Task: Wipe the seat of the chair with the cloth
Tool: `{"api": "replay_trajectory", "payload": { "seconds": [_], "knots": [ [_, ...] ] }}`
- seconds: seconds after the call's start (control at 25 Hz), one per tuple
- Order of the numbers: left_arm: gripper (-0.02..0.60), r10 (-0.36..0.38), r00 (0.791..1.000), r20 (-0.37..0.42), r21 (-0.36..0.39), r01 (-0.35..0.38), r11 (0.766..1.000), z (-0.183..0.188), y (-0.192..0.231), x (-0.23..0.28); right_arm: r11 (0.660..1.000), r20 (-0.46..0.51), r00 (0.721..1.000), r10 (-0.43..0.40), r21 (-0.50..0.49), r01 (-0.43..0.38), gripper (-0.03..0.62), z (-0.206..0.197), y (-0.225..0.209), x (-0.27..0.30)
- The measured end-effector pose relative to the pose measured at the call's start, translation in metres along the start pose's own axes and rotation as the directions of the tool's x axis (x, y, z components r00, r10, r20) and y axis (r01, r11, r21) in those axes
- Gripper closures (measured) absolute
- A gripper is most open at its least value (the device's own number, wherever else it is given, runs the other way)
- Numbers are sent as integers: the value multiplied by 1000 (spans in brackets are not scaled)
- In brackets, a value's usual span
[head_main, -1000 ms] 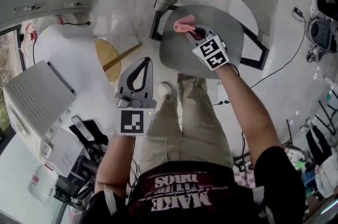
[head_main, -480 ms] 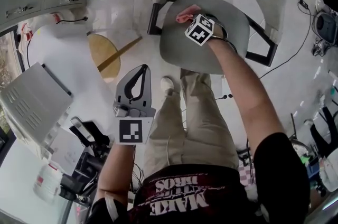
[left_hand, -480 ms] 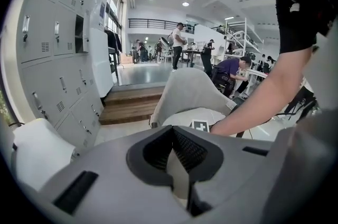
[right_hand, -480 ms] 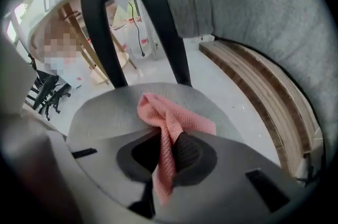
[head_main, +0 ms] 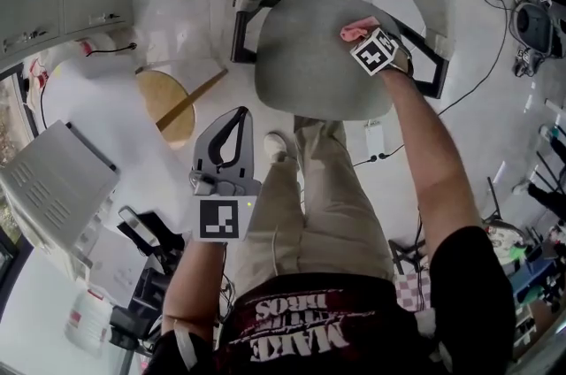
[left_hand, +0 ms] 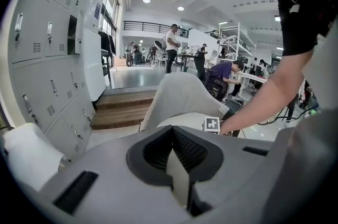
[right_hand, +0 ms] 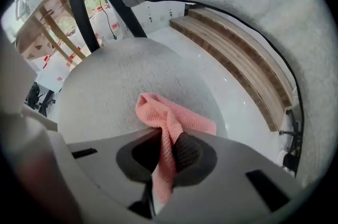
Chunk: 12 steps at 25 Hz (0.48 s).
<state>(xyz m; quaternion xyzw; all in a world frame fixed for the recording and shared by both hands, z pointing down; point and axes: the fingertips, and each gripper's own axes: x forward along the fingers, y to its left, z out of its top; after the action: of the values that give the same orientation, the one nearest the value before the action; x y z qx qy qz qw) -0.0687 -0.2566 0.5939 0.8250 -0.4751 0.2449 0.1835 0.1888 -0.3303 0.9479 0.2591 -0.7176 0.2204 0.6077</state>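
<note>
The right gripper (head_main: 363,41) pinches the pink cloth (head_main: 355,30) between its jaws; a bunched fold of the cloth lies ahead of them on the grey seat (head_main: 301,55) of the chair, near its right rear edge in the head view; the left gripper (head_main: 235,124) hangs well apart from the chair, beside the person's leg, its jaws pressed together on nothing; a round wooden stool (head_main: 164,99) stands on the floor left of the chair.

Cloth (right_hand: 169,114): pink, waffle weave. Chair seat (head_main: 309,55): flecked light grey; frame (head_main: 240,28) black. Left hand-held gripper (head_main: 237,118): grey, black-and-white square marker.
</note>
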Motion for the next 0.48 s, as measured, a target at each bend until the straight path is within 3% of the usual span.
{"api": "replay_trajectory", "payload": {
  "seconds": [0.12,0.24,0.48],
  "knots": [
    [576,-13,1000,-8,18,13,1000,-1,-1,-4,998,-51,998,-38,54,41,562,-23,-16,-5],
    [576,-2,1000,-15,9,2,1000,-4,5,-11,996,-21,996,-82,31,83,562,-8,-11,-16],
    [576,16,1000,-14,-2,-16,1000,-9,11,-20,994,187,979,79,-86,-63,562,89,81,-21]
  ]
}}
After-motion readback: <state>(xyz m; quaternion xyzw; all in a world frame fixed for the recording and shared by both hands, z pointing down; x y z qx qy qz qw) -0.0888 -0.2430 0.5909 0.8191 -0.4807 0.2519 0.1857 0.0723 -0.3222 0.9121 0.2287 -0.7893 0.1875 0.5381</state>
